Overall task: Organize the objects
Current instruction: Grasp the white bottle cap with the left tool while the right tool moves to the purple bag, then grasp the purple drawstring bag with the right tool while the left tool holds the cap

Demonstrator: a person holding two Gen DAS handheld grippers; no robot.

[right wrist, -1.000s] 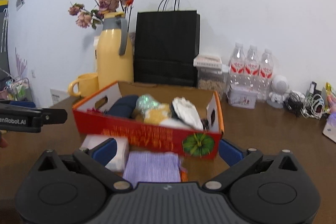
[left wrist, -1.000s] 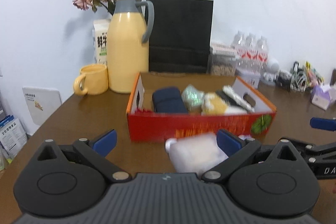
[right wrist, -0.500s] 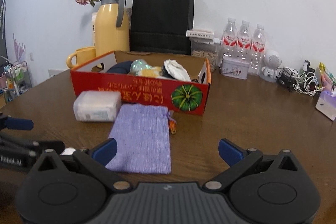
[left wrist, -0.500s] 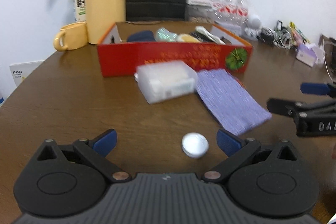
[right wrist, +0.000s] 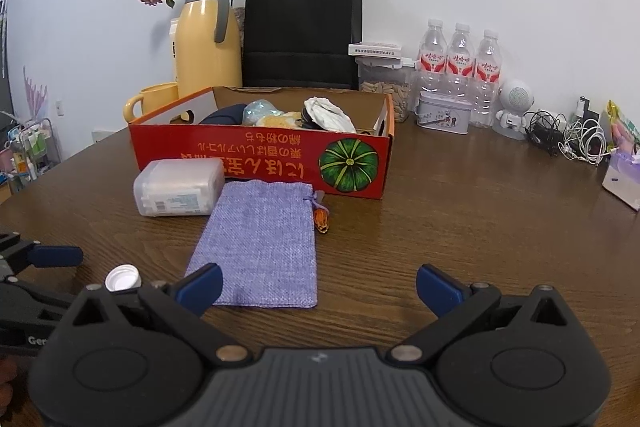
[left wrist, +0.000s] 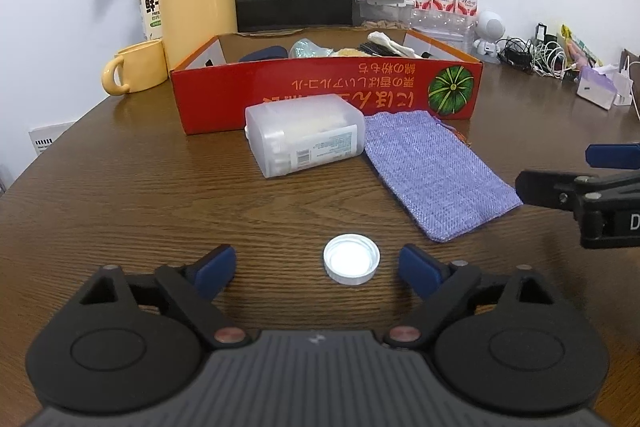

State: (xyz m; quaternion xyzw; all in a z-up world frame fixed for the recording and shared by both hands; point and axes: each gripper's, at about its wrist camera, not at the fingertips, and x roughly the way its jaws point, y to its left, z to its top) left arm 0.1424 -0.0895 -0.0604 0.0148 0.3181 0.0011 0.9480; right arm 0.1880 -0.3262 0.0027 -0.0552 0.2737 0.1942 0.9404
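- The left gripper (left wrist: 316,267) is hovering low over the surface (left wrist: 120,187) with its fingers (left wrist: 214,265) apart, and the white bottle cap (left wrist: 351,264) is lying between them, nearer the right-hand one and touching neither.
- The right gripper (right wrist: 318,287) is waiting beside it, fingers (right wrist: 438,289) also apart and empty, with the near end of the purple pouch (right wrist: 262,243) lying between them.
- The cap is sitting near the front edge of the surface, open side up; the clear plastic box (left wrist: 304,139) and the pouch are lying side by side in front of the red carton (left wrist: 320,89), which is sitting toward the back edge.
- Judging from this, the cap is the likely next pick: the left gripper should be shifting slightly right to centre it, staying low, and closing gently across the rim, since a light, shallow cap can easily be skidding away.
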